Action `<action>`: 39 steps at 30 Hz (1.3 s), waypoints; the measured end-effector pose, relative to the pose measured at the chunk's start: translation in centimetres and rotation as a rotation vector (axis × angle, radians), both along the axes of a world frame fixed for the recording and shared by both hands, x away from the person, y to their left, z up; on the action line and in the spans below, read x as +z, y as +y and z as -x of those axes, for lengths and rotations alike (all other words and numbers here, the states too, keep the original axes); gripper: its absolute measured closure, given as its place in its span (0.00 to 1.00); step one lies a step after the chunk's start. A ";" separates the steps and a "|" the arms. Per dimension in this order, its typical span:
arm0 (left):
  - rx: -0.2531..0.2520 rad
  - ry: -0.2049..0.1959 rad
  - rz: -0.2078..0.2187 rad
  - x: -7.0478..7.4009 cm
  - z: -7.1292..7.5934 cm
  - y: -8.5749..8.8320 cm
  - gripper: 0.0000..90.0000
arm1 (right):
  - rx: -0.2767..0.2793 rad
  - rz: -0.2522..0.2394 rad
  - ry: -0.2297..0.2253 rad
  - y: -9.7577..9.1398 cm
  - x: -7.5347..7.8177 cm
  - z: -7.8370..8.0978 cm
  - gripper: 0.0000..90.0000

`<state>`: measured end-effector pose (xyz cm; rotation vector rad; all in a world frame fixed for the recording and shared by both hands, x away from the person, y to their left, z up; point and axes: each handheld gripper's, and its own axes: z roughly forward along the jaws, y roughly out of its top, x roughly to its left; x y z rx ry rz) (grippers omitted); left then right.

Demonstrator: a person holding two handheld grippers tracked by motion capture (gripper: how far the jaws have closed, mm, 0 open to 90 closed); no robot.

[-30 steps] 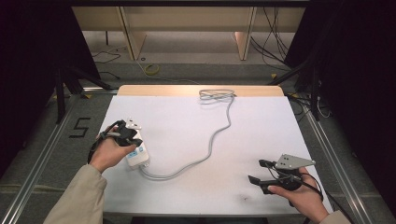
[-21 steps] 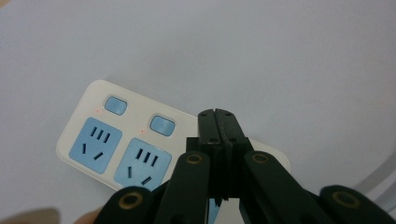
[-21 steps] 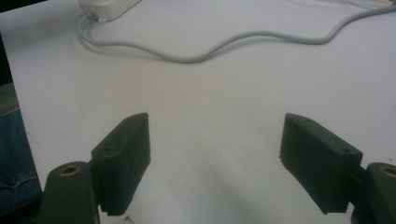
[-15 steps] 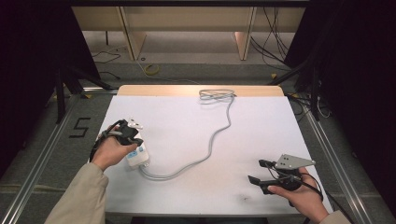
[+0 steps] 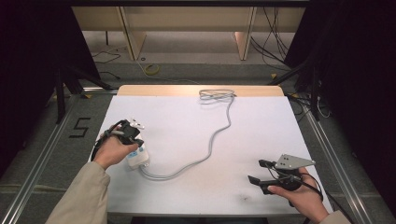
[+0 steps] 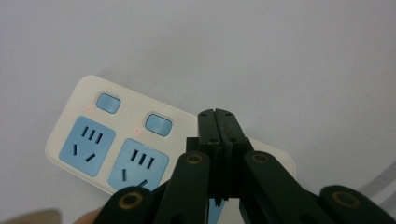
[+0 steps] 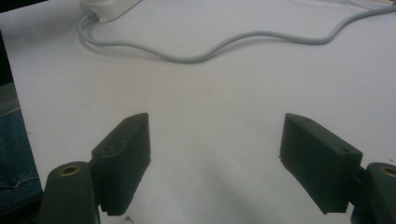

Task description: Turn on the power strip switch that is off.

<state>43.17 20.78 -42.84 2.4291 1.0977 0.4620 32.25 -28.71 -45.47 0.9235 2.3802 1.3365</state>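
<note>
The left gripper (image 6: 219, 122) hovers over the power strip (image 6: 100, 142) at the tabletop's (image 5: 187, 121) left side, jaws clenched together on nothing, tips above the strip's blue sockets. The strip's grey cord (image 5: 212, 140) snakes toward the far edge. Near the front right, the right gripper (image 5: 260, 171) sits released, jaws spread wide.

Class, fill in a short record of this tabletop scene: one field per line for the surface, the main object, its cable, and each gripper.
Surface: white table
Main object: white power strip with blue sockets, near the left edge
Cable: grey cable running to a coil at the far edge
Left gripper: fingers closed, above the strip
Right gripper: fingers wide open, holding nothing
</note>
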 end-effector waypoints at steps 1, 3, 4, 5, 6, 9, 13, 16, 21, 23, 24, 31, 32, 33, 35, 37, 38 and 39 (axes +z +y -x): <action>-0.002 0.005 -0.004 0.0 0.0 0.0 1.00 | 0.000 0.000 0.000 0.0 0.0 0.0 0.28; -0.001 0.007 -0.005 -0.1 -0.1 0.0 1.00 | 0.000 0.000 0.000 0.0 0.0 0.0 0.28; -0.001 0.010 -0.005 -0.1 -0.1 -0.1 1.00 | 0.001 0.000 0.000 0.0 0.0 0.0 0.28; 0.000 0.011 -0.007 -0.2 -0.1 -0.1 1.00 | 0.001 0.000 0.000 0.0 0.0 0.0 0.28; 0.001 0.013 -0.007 -0.2 -0.1 -0.1 1.00 | 0.001 0.001 0.000 0.0 0.0 0.0 0.28; 0.000 0.018 -0.013 -0.3 -0.2 -0.1 1.00 | 0.002 0.000 0.000 0.0 0.0 0.0 0.28; -0.002 0.022 -0.016 -0.3 -0.3 -0.1 1.00 | 0.002 0.000 -0.001 0.0 0.0 0.0 0.28; -0.001 0.025 -0.022 -0.4 -0.3 -0.1 1.00 | 0.002 0.000 -0.001 0.0 0.0 0.0 0.28; 0.002 0.031 -0.024 -0.5 -0.4 -0.1 1.00 | 0.003 -0.001 -0.001 0.0 0.0 0.0 0.28; 0.002 0.032 -0.027 -0.6 -0.4 -0.2 1.00 | 0.003 -0.001 -0.001 0.0 0.0 0.0 0.28; 0.000 0.035 -0.030 -0.6 -0.4 -0.2 1.00 | 0.003 -0.001 -0.001 0.0 0.0 0.0 0.28; 0.001 0.042 -0.042 -0.7 -0.5 -0.2 1.00 | 0.004 0.000 -0.001 0.0 0.0 0.0 0.28; -0.001 0.043 -0.044 -0.8 -0.5 -0.2 1.00 | 0.004 0.000 -0.001 0.0 0.0 0.0 0.28; 0.000 0.044 -0.043 -0.8 -0.5 -0.3 1.00 | 0.004 -0.001 -0.001 0.0 0.0 0.0 0.28; -0.001 0.045 -0.043 -0.8 -0.6 -0.3 1.00 | 0.004 0.000 0.000 0.0 0.0 0.0 0.28; -0.003 0.046 -0.047 -0.9 -0.6 -0.3 1.00 | 0.004 0.001 0.000 0.0 0.0 0.0 0.28; -0.002 0.048 -0.047 -0.9 -0.6 -0.3 1.00 | 0.004 0.001 0.000 0.0 0.0 0.0 0.28; 0.000 0.047 -0.047 -0.9 -0.6 -0.4 1.00 | 0.004 0.000 0.000 0.0 0.0 0.0 0.28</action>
